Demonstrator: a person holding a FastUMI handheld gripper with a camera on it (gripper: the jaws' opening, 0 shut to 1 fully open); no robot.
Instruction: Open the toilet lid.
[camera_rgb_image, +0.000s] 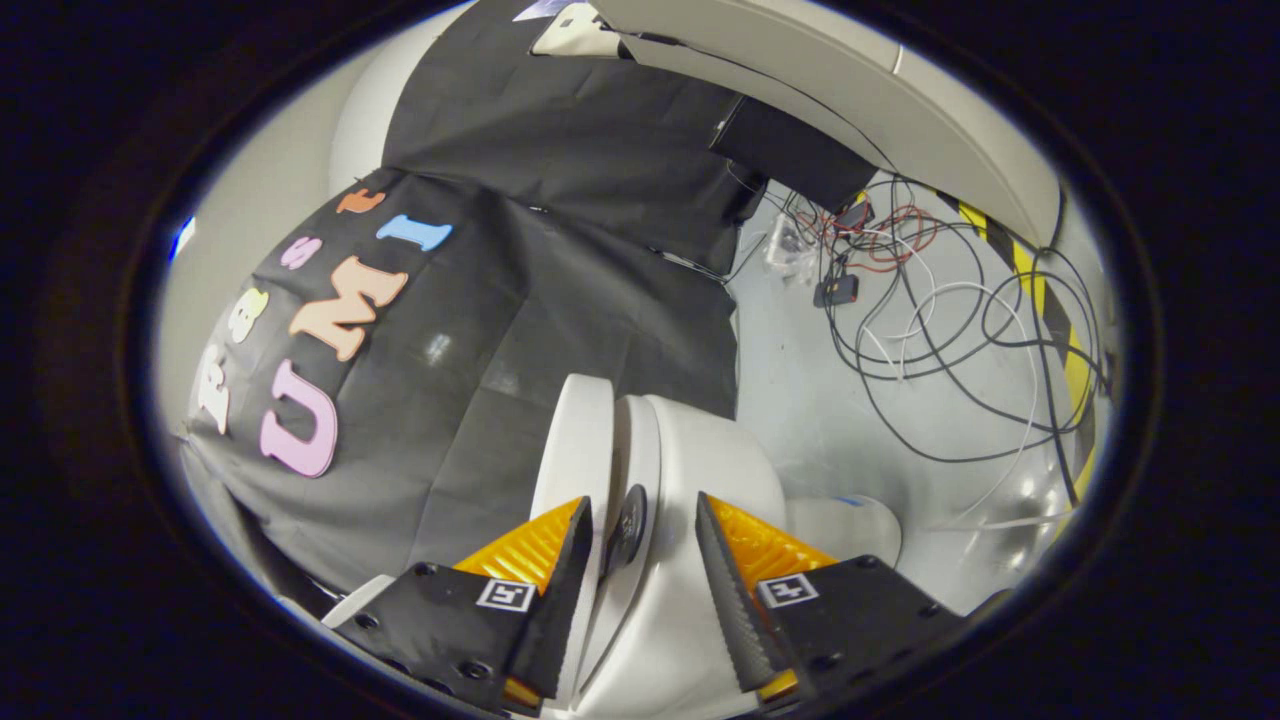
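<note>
Black cloth hangs as the booth's wall (560, 260) behind everything, and beside it a pale grey floor (800, 400) stretches away, strewn with a loose tangle of black, white and red cables (930, 310). Yellow-and-black hazard tape (1040, 290) runs along the far edge of that floor, under a curved white panel (850, 80). Seen from the camera riding on the tool, the whole scene sits tilted. Close ahead stands the white toilet (700, 470), with its rounded body just beyond the fingers. The toilet lid (575, 440) shows as a thin white slab seen edge-on, standing apart from the seat (640, 460) beside it, with a narrow gap between the two. A small dark round pad (630, 525) sits on the seat's side facing the lid. The claw (645, 530) is held moderately wide, its two fingers apart and gripping nothing; one finger (570, 560) lies right at the lid's edge, though I cannot tell whether it touches, while the other finger (725, 580) rests over the toilet's body.
</note>
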